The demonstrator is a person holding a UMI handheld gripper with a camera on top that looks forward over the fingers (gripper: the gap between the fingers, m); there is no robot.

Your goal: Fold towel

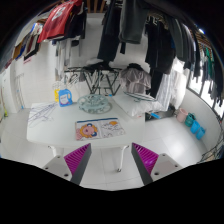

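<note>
A white towel [104, 150] lies flat on the white table [30, 130], and its edges are hard to tell from the tabletop. A small white loop or cord [123, 157] lies on it between the fingers, nearer the right one. My gripper [112, 160] is open and empty just above the cloth. The magenta pads [78, 156] stand wide apart on either side of the loop.
Beyond the fingers lie a picture card [100, 128], a glass dish [96, 101], a blue box [64, 97] and papers [42, 112]. Blue and pink items [190, 122] sit at the right. Clothes [130, 30] hang behind, over a folding rack [100, 78].
</note>
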